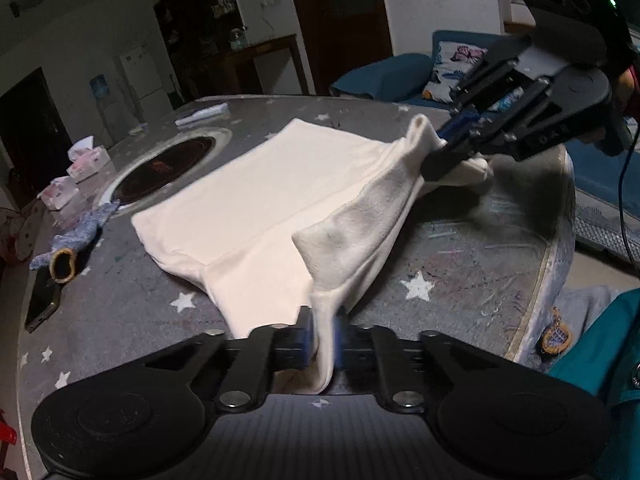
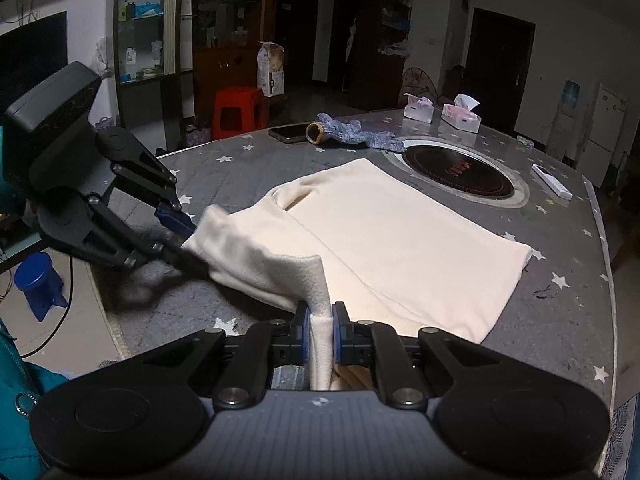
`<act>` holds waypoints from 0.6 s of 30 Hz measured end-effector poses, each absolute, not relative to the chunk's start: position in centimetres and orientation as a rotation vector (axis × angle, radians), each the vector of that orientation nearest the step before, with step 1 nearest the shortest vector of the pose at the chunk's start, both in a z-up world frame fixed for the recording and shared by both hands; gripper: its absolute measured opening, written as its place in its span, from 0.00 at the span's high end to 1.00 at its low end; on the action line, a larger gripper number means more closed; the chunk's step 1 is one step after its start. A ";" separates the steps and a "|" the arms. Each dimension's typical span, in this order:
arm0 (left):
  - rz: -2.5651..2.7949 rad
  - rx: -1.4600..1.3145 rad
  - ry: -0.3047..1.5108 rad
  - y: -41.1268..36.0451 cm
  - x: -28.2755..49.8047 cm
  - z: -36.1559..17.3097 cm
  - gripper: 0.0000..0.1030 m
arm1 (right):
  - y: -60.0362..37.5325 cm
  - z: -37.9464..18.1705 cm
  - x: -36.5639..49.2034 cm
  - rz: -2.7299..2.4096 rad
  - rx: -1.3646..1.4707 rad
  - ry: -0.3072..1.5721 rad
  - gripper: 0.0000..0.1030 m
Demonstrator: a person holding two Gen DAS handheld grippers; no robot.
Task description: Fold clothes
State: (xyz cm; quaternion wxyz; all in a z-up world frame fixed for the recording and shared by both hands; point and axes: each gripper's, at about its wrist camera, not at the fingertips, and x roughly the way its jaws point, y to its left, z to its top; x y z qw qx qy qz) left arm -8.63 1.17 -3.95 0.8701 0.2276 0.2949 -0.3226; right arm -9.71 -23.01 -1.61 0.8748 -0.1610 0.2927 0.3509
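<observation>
Left wrist view: the left tongs (image 1: 322,334) pinch a fold of the cream garment (image 1: 256,196) between their blue pads, jaws nearly closed on the cloth. The garment lies spread on the star-patterned counter (image 1: 460,280), beside a round dark hob (image 1: 160,170). Across it, the right tongs (image 1: 436,160) grip the other raised corner. A blue glove (image 1: 72,240) lies to the left.

Right wrist view: the right tongs (image 2: 320,320) clamp a bunched edge of the garment (image 2: 400,240). The left tongs (image 2: 188,244) hold the neighbouring corner, lifted off the counter (image 2: 560,312). Tissue boxes (image 2: 460,114) sit at the far edge.
</observation>
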 end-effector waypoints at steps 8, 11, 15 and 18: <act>-0.708 0.407 0.567 2.7 -12.8 -1.0 0.94 | -23.7 0.7 -13.1 0.789 -0.332 0.585 0.91; -0.734 0.389 0.558 3.1 -15.0 0.4 0.94 | -24.2 2.2 -15.2 0.833 -0.332 0.595 0.91; -0.742 0.384 0.516 3.0 -15.5 2.6 0.94 | -24.6 4.7 -16.5 0.858 -0.326 0.601 0.92; -0.731 0.369 0.491 3.0 -13.9 4.1 0.94 | -24.5 6.5 -15.8 0.852 -0.333 0.590 0.92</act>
